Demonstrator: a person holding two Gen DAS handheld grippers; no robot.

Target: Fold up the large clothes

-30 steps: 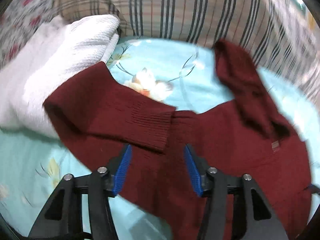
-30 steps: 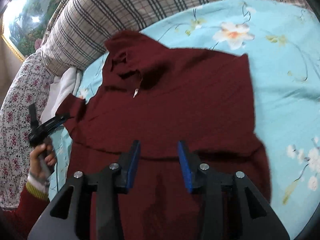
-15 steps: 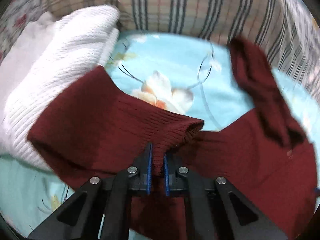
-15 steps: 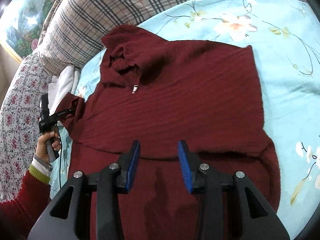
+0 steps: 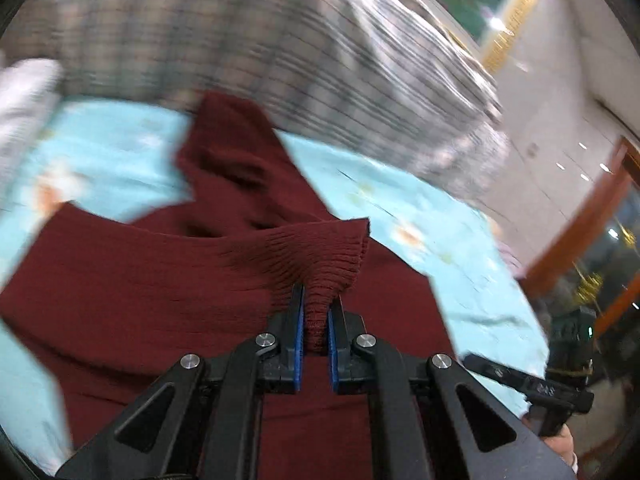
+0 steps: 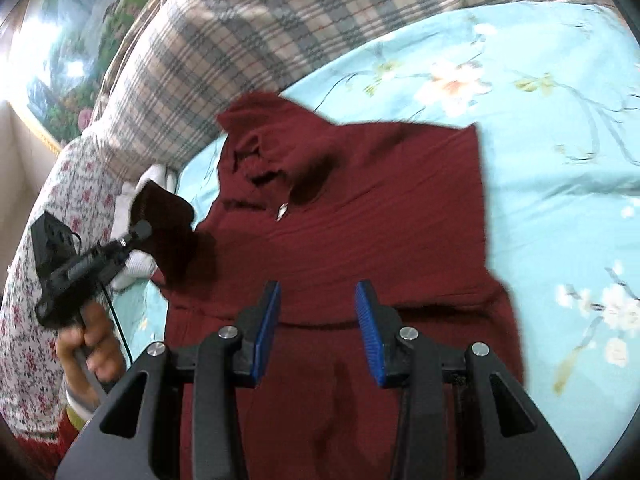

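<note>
While left gripper (image 5: pixel 314 322) jaws pinched sweater (image 6: pixel 360 208) cuff (image 5: pixel 320 256), right gripper (image 6: pixel 318 324) jaws gaped empty; best carry sleeve flat across body w/o bunching.

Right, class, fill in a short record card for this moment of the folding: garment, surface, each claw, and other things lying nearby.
garment: dark red knitted sweater, spread on the bed, collar toward the pillow
surface: light blue floral bedsheet
left claw: shut on the sweater's ribbed sleeve cuff, cuff lifted off the bed
right claw: open, above the sweater's lower part, nothing between its pads
nearby: plaid pillow at the head of the bed; white knit garment beside the sweater
picture quality: left wrist view blurred
</note>
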